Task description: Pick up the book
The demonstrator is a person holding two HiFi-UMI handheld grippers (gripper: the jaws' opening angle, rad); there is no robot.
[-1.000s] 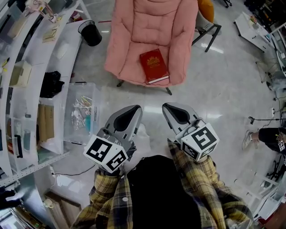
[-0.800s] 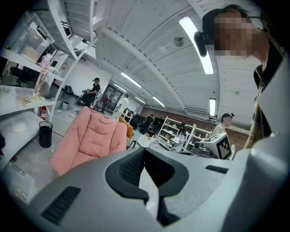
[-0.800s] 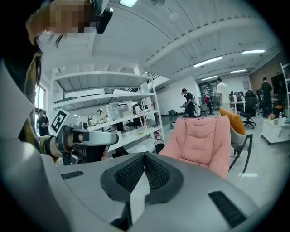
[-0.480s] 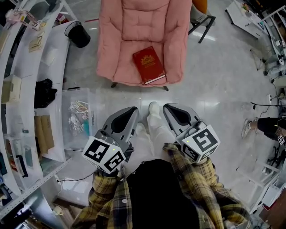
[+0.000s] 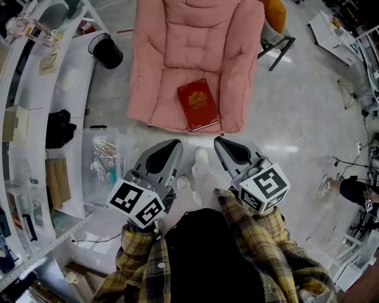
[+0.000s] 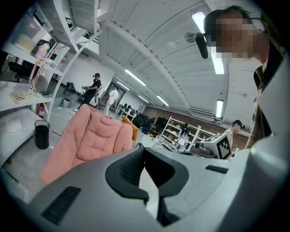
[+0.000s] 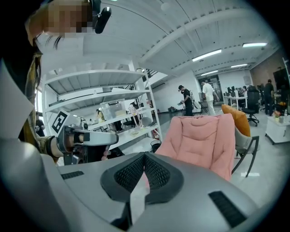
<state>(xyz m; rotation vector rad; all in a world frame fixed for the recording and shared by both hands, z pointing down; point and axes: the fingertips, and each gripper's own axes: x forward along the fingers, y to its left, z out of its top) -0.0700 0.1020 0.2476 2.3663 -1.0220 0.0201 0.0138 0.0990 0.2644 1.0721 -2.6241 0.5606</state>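
A red book with a gold emblem lies flat on the seat of a pink padded chair, near its front edge. My left gripper and right gripper are side by side just short of the chair's front, both shut and empty. The book lies a little beyond and between their tips. In the left gripper view the shut jaws point at the chair; the book is hidden behind them. The right gripper view shows its shut jaws below the chair, again with no book visible.
White shelves curve along the left, with a clear plastic box and a black bin on the floor beside them. A second chair with an orange cushion stands behind the pink one. People stand far off.
The person has stepped forward, so the chair and book are now closer to both grippers. Both grippers have stayed shut and side by side.
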